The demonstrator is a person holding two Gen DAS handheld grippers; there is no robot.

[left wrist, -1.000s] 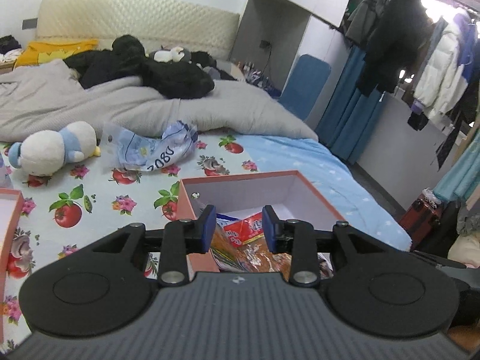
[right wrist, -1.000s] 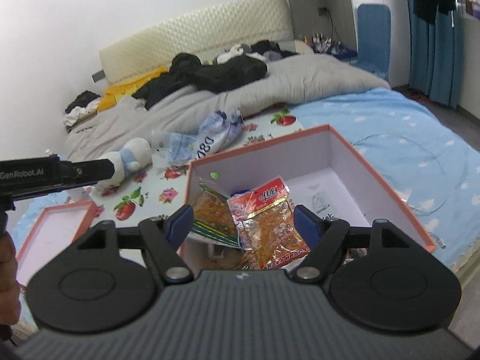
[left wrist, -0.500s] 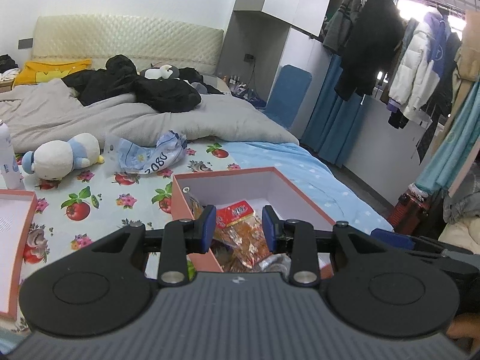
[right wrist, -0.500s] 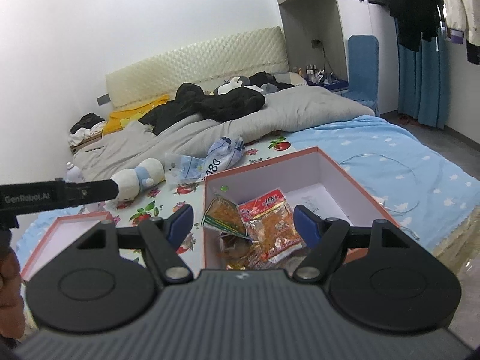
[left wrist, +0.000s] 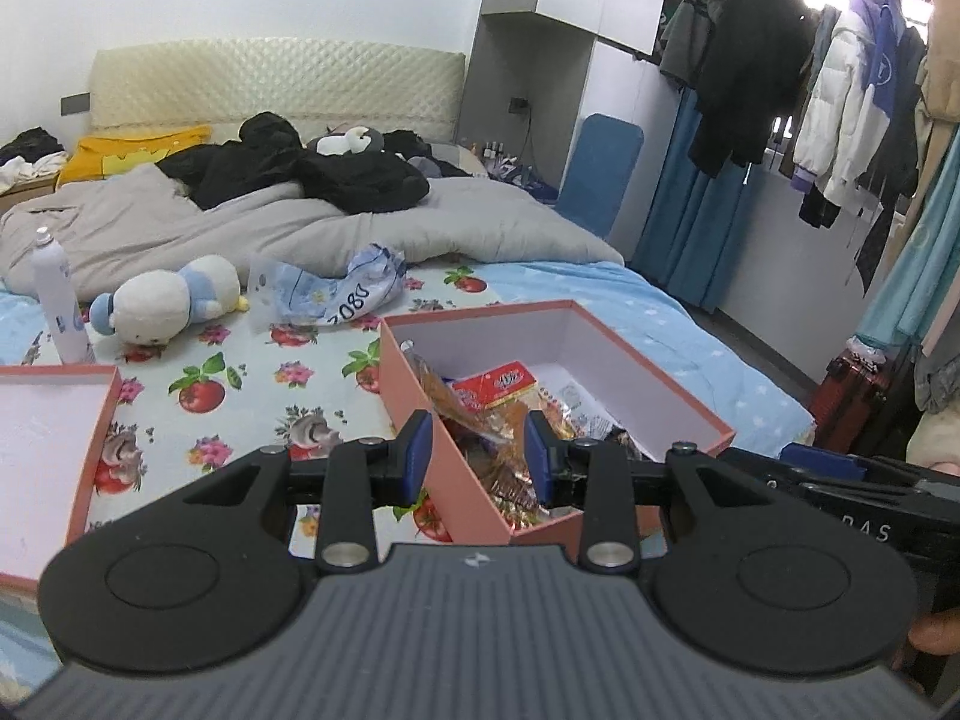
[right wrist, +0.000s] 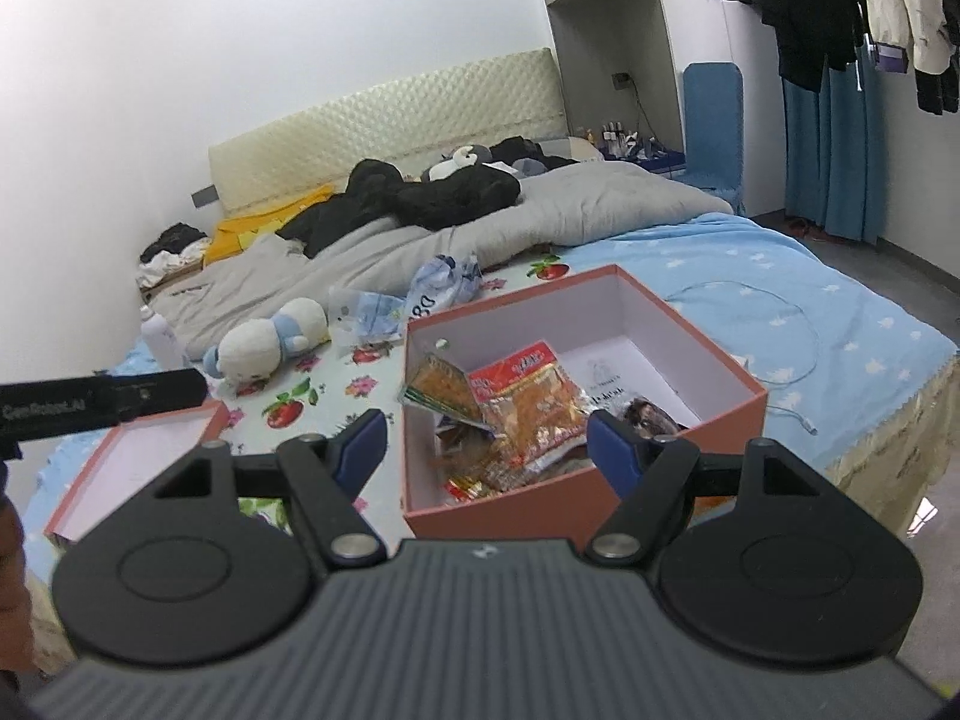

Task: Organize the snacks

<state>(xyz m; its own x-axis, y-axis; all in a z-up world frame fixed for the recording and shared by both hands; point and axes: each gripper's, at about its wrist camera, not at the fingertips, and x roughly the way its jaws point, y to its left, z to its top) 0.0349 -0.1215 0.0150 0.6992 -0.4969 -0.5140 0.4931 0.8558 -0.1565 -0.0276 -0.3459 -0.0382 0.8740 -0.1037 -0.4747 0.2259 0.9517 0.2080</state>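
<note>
Two grippers hang above the near edge of the bed (right wrist: pixel 780 276), both empty: the left gripper (left wrist: pixel 477 456) has its blue-padded jaws at a narrow gap with nothing between them, and the right gripper (right wrist: pixel 486 447) has its jaws spread wide, likewise holding nothing. Below and ahead of both sits the open salmon-pink cardboard box with a white interior (right wrist: pixel 714 414), resting on the fruit-and-flower printed sheet (left wrist: pixel 240 384). Inside it, toward its near-left corner, lies a loose pile of snacks: a red-topped clear packet of orange snack (right wrist: pixel 528 396) leans over a green-edged packet (right wrist: pixel 438 387), with smaller wrappers beneath. Off to the left on the sheet lies the matching pink box lid (left wrist: pixel 42 438), white inside up. Farther back are a white-and-blue plush toy (left wrist: pixel 168 300), a crumpled blue-and-white plastic bag (left wrist: pixel 336 294), a white spray bottle (left wrist: pixel 57 294) standing upright, and a grey quilt (left wrist: pixel 288 228) with black clothing (left wrist: pixel 300 168) on top.
</note>
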